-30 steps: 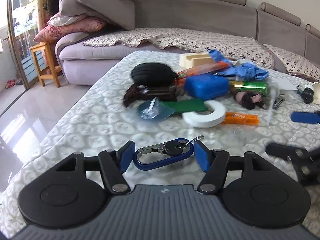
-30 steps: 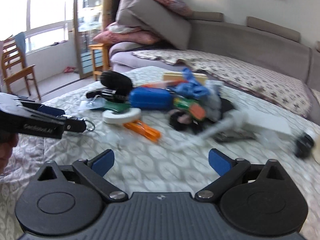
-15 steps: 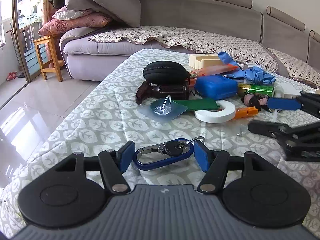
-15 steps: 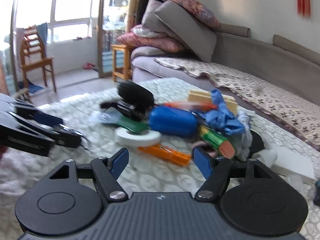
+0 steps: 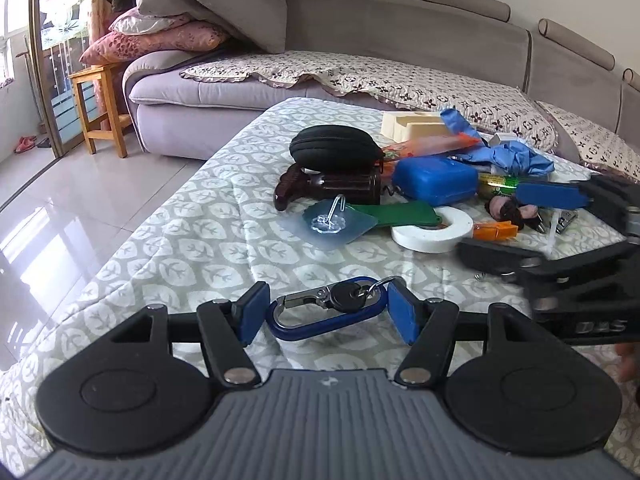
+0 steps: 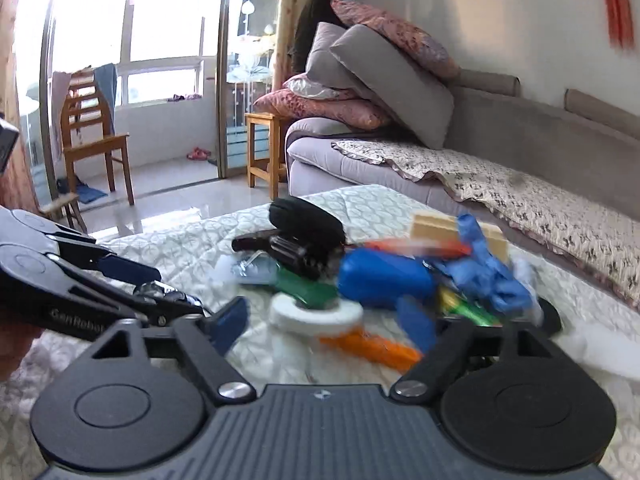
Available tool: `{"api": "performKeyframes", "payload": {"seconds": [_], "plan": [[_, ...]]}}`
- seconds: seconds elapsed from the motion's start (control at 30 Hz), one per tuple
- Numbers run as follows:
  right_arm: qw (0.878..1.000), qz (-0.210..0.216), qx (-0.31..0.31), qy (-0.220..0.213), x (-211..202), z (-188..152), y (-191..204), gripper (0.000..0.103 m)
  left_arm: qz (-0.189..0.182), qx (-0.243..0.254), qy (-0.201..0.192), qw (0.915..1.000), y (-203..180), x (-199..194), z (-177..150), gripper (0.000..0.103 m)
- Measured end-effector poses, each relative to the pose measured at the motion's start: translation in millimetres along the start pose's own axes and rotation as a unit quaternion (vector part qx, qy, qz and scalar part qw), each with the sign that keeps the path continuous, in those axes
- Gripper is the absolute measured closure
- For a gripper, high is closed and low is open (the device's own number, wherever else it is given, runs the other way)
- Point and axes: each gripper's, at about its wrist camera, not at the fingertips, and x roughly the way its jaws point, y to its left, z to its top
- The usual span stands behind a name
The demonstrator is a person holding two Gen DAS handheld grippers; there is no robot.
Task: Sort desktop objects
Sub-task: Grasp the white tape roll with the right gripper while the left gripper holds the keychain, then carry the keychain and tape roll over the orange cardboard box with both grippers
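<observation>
Holding the blue metal carabiner keyring [image 5: 326, 312] with its black-headed key, the left gripper [image 5: 324, 310] has both blue pads pressed on the ends of the loop, lifted just off the leaf-patterned quilted cover [image 5: 192, 240]. So one item is picked and I'd guess it's on its way to wherever keys get sorted to; no bin or tray shows in either view.

The right gripper [image 6: 328, 320] is the busy one. Its jaws stand wide apart with nothing between them, pointed at the clutter pile at about 12 o'clock from it: white tape roll [image 6: 316, 314], orange plastic clothespin [image 6: 372, 350], blue plastic box [image 6: 384, 280]. That view is smeared with motion blur, so which one it's after is honestly a coin toss, maybe the tape roll or the clothespin since they sit closest.

Next move, I reckon: settle over one piece, straddle it without nudging its neighbours (everything's touching in that heap), then close.
</observation>
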Motion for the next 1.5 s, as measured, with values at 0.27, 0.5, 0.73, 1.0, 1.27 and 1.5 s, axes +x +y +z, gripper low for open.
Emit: {"api": "performKeyframes", "payload": {"seconds": [0.27, 0.5, 0.73, 1.0, 1.27, 1.5], "plan": [[0.999, -0.005, 0.009, 0.05, 39, 6, -3, 0.023, 0.013, -0.009, 0.001, 0.9999, 18, -4, -3, 0.039], [0.998, -0.004, 0.033, 0.061, 41, 5, -7, 0.038, 0.017, -0.019, -0.001, 0.9997, 28, -8, -3, 0.039], [0.998, -0.011, 0.027, 0.057, 14, 3, -3, 0.038, 0.008, -0.021, -0.011, 0.9997, 28, -14, 0, 0.039], [0.997, -0.029, 0.041, 0.053, -32, 3, -12, 0.038, -0.01, -0.009, -0.021, 0.9997, 10, -27, 3, 0.039], [0.996, -0.06, 0.049, 0.046, -80, 1, -21, 0.038, -0.028, 0.007, -0.032, 0.9991, -15, -43, 3, 0.039], [0.994, -0.093, 0.052, 0.03, -120, 1, -30, 0.038, -0.051, 0.029, -0.042, 0.9974, -50, -55, 5, 0.039]]}}
